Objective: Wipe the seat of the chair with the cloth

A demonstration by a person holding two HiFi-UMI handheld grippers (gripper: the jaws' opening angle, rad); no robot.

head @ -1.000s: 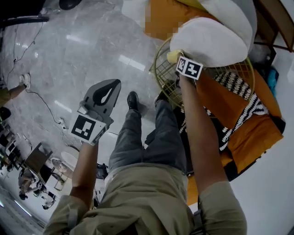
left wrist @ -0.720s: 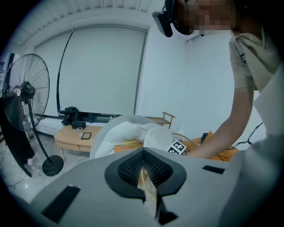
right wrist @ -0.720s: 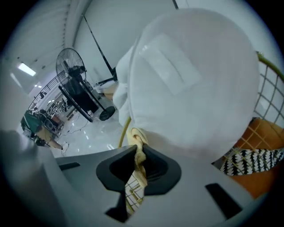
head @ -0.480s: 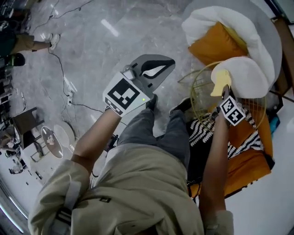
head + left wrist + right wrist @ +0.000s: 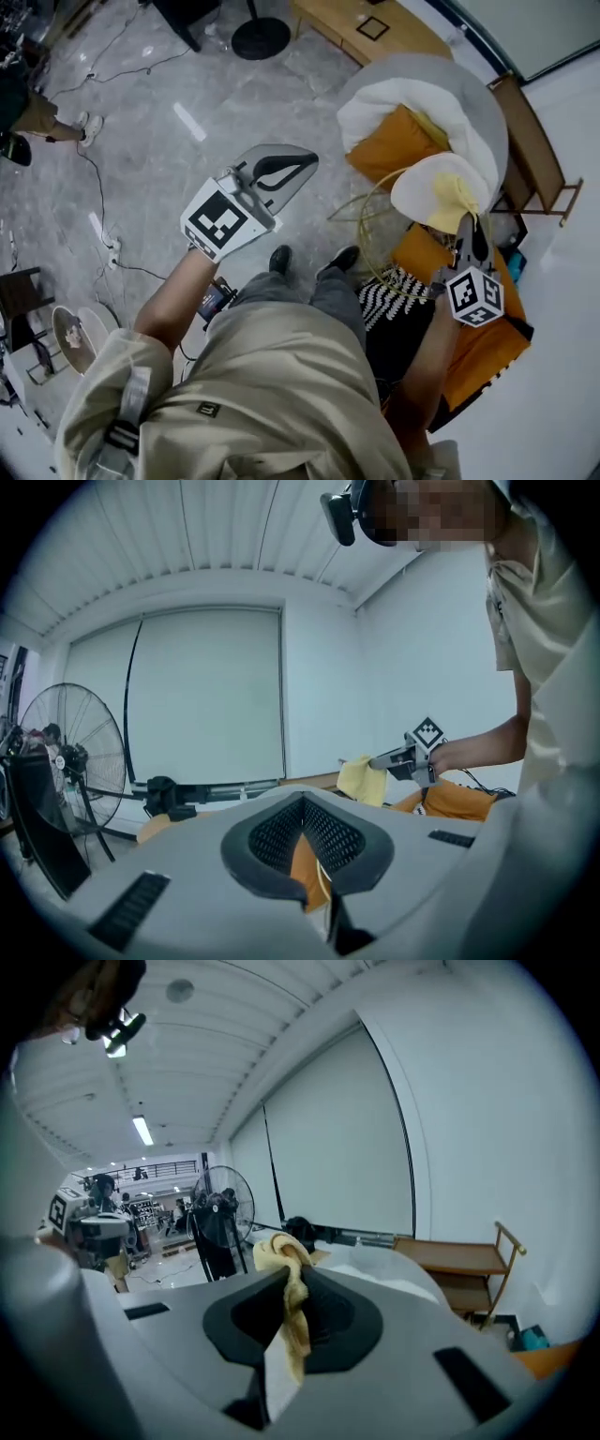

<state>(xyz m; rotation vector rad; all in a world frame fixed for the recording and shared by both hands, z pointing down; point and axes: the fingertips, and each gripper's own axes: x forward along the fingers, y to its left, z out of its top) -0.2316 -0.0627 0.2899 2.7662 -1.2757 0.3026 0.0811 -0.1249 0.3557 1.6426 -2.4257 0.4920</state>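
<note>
Right gripper (image 5: pixel 286 1283) jaws clamped on yellow cloth (image 5: pixel 294 1321). Within last second, cloth went from cushion edge onto top of white chair seat cushion (image 5: pixel 417 192); wiping likely starting. Left gripper (image 5: pixel 307 161) jaws together, empty, raised aside.

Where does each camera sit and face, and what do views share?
Head view: on the head, steeply down at floor and chair; arms, legs, left claw and right claw show.
Left gripper view: on the left claw, facing a fan and blind; own shut jaws, right forearm show.
Right gripper view: on the right claw, facing the fan; jaws grip the cloth.
Shared: the cloth, in all three.
</note>
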